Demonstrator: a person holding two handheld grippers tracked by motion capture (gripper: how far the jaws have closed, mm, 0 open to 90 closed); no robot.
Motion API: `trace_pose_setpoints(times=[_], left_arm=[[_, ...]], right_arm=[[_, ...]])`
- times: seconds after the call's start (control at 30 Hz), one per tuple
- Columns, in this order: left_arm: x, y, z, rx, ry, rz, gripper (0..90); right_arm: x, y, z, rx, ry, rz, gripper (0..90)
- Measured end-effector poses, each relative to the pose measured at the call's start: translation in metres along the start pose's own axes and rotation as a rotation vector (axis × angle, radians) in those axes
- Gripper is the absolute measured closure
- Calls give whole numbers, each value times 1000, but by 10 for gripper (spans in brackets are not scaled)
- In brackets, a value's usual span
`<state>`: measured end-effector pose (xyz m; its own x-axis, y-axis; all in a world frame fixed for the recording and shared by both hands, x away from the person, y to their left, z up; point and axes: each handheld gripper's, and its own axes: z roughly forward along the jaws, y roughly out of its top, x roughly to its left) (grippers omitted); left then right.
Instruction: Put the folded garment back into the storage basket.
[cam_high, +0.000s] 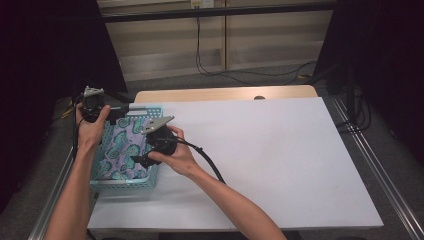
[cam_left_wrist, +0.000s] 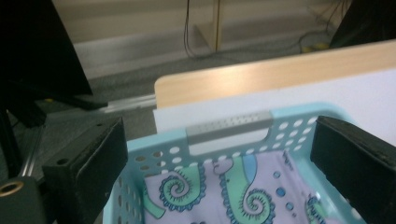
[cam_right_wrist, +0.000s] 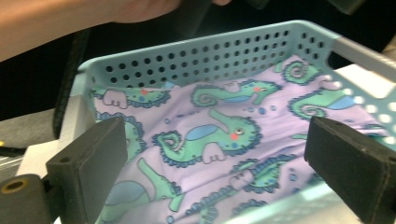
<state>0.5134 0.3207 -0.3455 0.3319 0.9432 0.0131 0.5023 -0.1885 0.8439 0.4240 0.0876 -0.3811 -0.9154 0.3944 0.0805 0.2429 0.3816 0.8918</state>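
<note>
Seahorse-print cloth (cam_high: 122, 147) lies inside the light-blue perforated basket (cam_high: 121, 183) at the near left corner of the white table (cam_high: 280, 160), spread across its floor. Left gripper (cam_high: 116, 115) hangs over the basket's far rim, jaws wide apart with nothing between them. Right gripper (cam_high: 141, 161) hangs over the basket's right side, jaws likewise spread and empty; the cloth shows beneath them, not pinched. Judgement: the cloth appears placed and released, so the step in hand is withdrawal. The next move calls for lifting both grippers clear of the rim without snagging cloth or basket.
</note>
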Motion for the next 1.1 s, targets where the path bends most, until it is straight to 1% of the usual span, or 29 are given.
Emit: trace_pose_setpoints(times=[0.03, 0.07, 0.1, 0.13, 0.17, 0.2, 0.23, 0.27, 0.33, 0.37, 0.4, 0.43, 0.5, 0.53, 0.57, 0.6, 0.63, 0.67, 0.7, 0.73, 0.8, 0.83, 0.87, 0.9, 0.93, 0.97, 1.0, 1.03, 1.1], left_arm=[[-3, -1, 0, -19, 4, -4, 40], [-5, -2, -1, -10, -1, 11, 40], [-8, -2, -1, -27, -3, 23, 40], [-12, -3, -2, -27, -6, 37, 40], [-16, -4, -3, -56, -13, 33, 41], [-17, -5, -5, -58, -25, 35, 41], [-19, -6, -5, -93, -37, 24, 41], [-22, -7, -7, -89, -39, 33, 43], [-24, -7, -9, -91, -34, 52, 44], [-26, -8, -11, -111, -61, 25, 46], [-28, -9, -12, -131, -57, 39, 46], [-30, -11, -12, -135, -41, 51, 46], [-34, -13, -15, -126, -50, 80, 46], [-37, -14, -15, -143, -53, 73, 46], [-39, -15, -17, -132, -53, 85, 46], [-41, -15, -18, -154, -42, 76, 46], [-41, -16, -19, -165, -43, 75, 46], [-42, -17, -22, -165, -49, 74, 44], [-42, -18, -24, -176, -57, 70, 37], [-42, -20, -25, -209, -83, 71, 31], [-44, -23, -28, -222, -79, 61, 27], [-44, -24, -28, -224, -73, 69, 27], [-43, -26, -30, -203, -62, 89, 27], [-45, -26, -29, -236, -63, 63, 29], [-45, -27, -31, -243, -70, 68, 31], [-46, -29, -33, -266, -74, 62, 32], [-46, -29, -33, -266, -74, 62, 33], [-50, -30, -35, -278, -75, 65, 41], [-56, -33, -40, -273, -88, 91, 49]], right_arm=[[-1, 0, -2, -4, -3, 6, 60], [-1, 0, -5, -4, -8, 15, 60], [-1, -1, -6, -8, -9, 9, 60], [-2, -1, -8, -5, -12, 6, 61], [-2, -2, -10, -10, -15, 8, 61], [-3, -3, -12, -15, -21, 15, 61], [-5, -4, -15, -19, -27, 16, 62], [-6, -5, -17, -21, -35, 26, 66], [-8, -7, -23, -19, -57, 24, 69], [-9, -9, -27, -21, -67, 25, 69], [-9, -11, -31, -31, -72, 39, 67], [-10, -13, -36, -42, -75, 44, 62], [-13, -17, -43, -37, -108, 38, 60], [-14, -19, -46, -42, -127, 35, 61], [-15, -21, -49, -51, -127, 49, 60], [-16, -22, -52, -56, -139, 46, 58], [-17, -23, -55, -62, -153, 44, 57], [-17, -24, -57, -67, -164, 46, 54], [-18, -25, -60, -69, -175, 49, 55], [-18, -26, -63, -79, -180, 53, 54], [-19, -28, -68, -92, -187, 58, 53], [-20, -28, -71, -99, -194, 59, 52], [-21, -29, -73, -102, -204, 61, 49], [-21, -30, -76, -109, -214, 66, 49], [-22, -30, -78, -115, -218, 68, 47], [-22, -31, -80, -120, -226, 66, 43], [-22, -31, -80, -120, -226, 66, 43], [-23, -34, -86, -134, -256, 66, 42], [-23, -36, -89, -150, -268, 72, 42]])
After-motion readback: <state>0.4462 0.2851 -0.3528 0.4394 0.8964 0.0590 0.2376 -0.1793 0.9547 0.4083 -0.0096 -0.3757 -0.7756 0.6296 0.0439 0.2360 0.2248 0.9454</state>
